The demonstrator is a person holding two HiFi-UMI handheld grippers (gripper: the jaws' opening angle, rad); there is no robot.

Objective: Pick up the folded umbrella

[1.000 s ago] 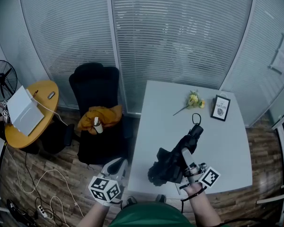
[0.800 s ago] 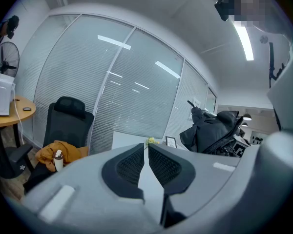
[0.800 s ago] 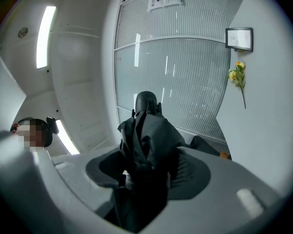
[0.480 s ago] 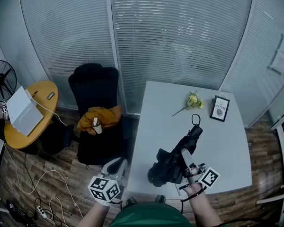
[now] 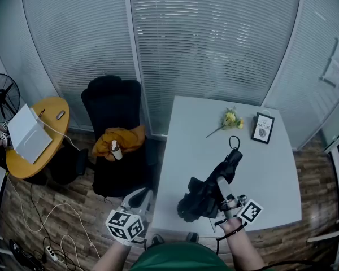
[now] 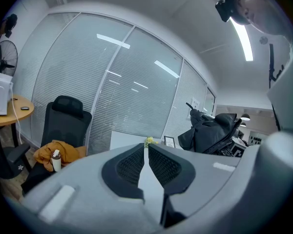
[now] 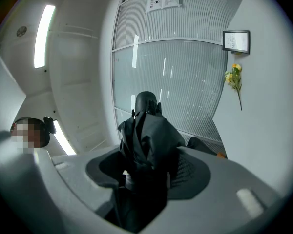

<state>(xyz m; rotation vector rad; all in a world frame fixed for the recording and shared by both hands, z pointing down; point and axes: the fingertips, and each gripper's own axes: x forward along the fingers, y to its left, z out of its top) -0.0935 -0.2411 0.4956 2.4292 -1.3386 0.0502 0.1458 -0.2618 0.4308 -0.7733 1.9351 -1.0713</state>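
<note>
The folded umbrella (image 5: 209, 189) is black, with a loose bunched canopy and a wrist loop at its far end. It hangs tilted over the near part of the white table (image 5: 186, 145). My right gripper (image 5: 220, 186) is shut on it; in the right gripper view the black fabric (image 7: 147, 133) fills the gap between both pads of that gripper (image 7: 146, 172). My left gripper (image 5: 139, 196) hovers off the table's near left corner, shut and holding nothing, its pads meeting (image 6: 146, 152). From there the umbrella (image 6: 212, 130) shows at the right.
A yellow flower (image 5: 230, 119) and a small framed picture (image 5: 263, 129) sit at the table's far side. A black office chair (image 5: 116, 134) left of the table holds an orange cloth (image 5: 121, 140) and a bottle (image 5: 116, 149). A round yellow table (image 5: 45, 129) and a fan (image 5: 3, 95) stand further left.
</note>
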